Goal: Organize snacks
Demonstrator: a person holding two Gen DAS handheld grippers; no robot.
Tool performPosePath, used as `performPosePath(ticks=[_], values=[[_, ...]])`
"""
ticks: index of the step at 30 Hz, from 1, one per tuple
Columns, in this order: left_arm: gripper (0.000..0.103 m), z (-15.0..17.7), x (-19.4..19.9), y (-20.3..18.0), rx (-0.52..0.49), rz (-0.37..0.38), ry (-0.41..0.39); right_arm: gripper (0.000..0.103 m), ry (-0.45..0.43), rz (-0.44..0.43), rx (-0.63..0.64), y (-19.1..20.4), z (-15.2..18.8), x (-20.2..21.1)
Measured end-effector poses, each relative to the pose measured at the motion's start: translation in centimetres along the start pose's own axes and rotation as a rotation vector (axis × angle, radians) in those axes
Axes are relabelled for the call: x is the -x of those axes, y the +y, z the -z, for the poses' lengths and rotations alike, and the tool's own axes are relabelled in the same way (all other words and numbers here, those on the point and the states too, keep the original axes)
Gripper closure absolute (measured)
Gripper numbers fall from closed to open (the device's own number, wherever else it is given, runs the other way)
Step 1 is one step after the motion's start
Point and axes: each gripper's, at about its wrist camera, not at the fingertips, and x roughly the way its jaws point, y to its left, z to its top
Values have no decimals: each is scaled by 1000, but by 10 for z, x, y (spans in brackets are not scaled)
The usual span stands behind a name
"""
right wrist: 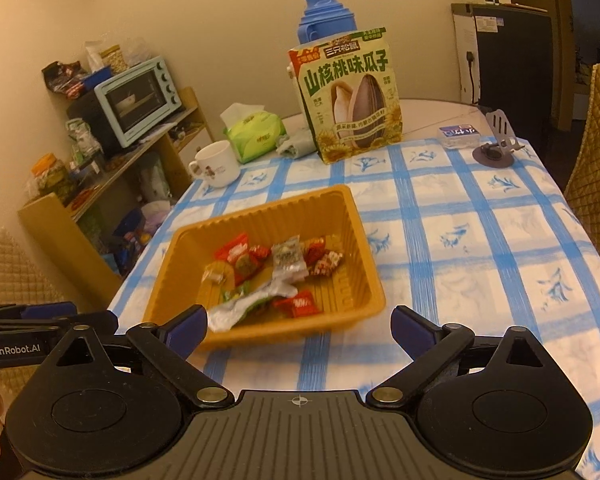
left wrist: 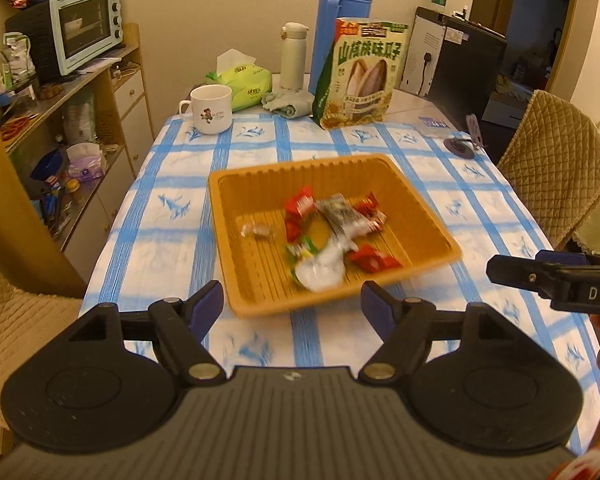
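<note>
An orange plastic tray [left wrist: 244, 280] [right wrist: 172, 300] sits on the blue-checked tablecloth and holds several wrapped snacks [left wrist: 336, 220] [right wrist: 280, 264]: red packets, a clear grey one, a green-and-white one. A large green sunflower-seed bag [left wrist: 360, 76] [right wrist: 348, 96] stands upright behind the tray. My left gripper [left wrist: 292, 308] is open and empty, just in front of the tray's near rim. My right gripper [right wrist: 300, 328] is open and empty, also at the tray's near edge; it shows in the left wrist view [left wrist: 556, 276] at the right.
A white mug [left wrist: 210, 108], a green tissue pack [left wrist: 240, 80], a white bottle [left wrist: 294, 56], a blue thermos [left wrist: 340, 20] and a crumpled cloth [left wrist: 288, 102] stand at the table's far end. Shelves with a toaster oven [left wrist: 86, 26] stand left. Padded chairs [left wrist: 556, 160] flank the table.
</note>
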Motion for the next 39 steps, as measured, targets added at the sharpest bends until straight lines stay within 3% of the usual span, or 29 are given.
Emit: performPosePath(ticks=[20, 30, 39], values=[[29, 115, 120, -79, 5, 10, 19, 5, 58, -21, 56, -11, 110, 136], [29, 158, 151, -105, -7, 13, 48, 5, 86, -25, 78, -15, 150, 174], [29, 174, 167, -120, -22, 30, 54, 5, 95, -20, 76, -21, 168, 191]])
